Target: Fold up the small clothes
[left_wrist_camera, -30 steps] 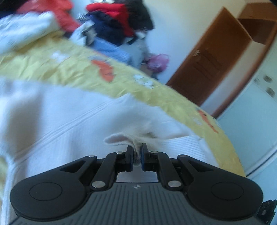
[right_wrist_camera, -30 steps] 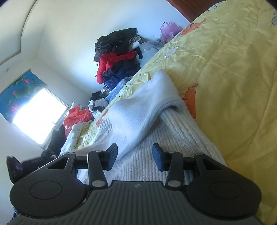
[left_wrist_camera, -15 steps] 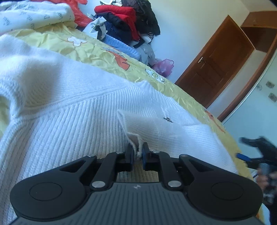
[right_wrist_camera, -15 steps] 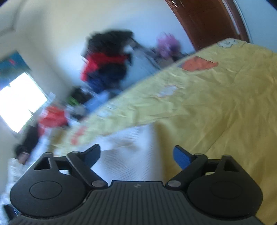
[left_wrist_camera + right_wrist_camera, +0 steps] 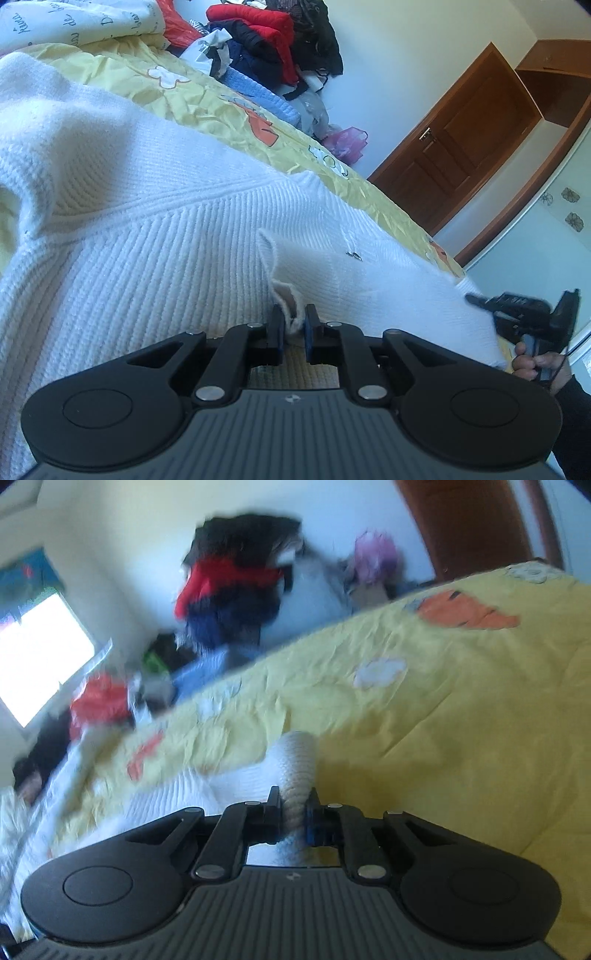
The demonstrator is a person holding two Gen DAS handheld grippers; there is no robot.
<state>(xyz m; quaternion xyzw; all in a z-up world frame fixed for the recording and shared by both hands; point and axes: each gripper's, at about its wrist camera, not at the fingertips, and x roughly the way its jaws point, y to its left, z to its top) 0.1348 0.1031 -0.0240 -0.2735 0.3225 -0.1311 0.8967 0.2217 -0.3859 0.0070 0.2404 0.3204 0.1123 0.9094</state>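
A white ribbed knit sweater [image 5: 155, 258] lies spread over the yellow bedspread [image 5: 207, 107]. My left gripper [image 5: 293, 325] is shut on a small fold of the sweater's edge, low over the cloth. In the right wrist view my right gripper [image 5: 293, 805] has its jaws closing on a bunched roll of the same white sweater [image 5: 297, 771], and the pads press it. The right gripper [image 5: 476, 300] also shows at the sweater's far right corner in the left wrist view, held by a hand [image 5: 532, 365].
A pile of red, dark and blue clothes [image 5: 273, 48] sits at the far side of the bed. A pink bag [image 5: 347, 142] lies near a brown door [image 5: 454, 147]. A bright window [image 5: 37, 657] is on the left wall. A patterned white quilt [image 5: 66, 22] lies beyond the sweater.
The right gripper opened, swung to the sweater's corner and closed on a roll of cloth. The left gripper sank lower with its fold still pinched.
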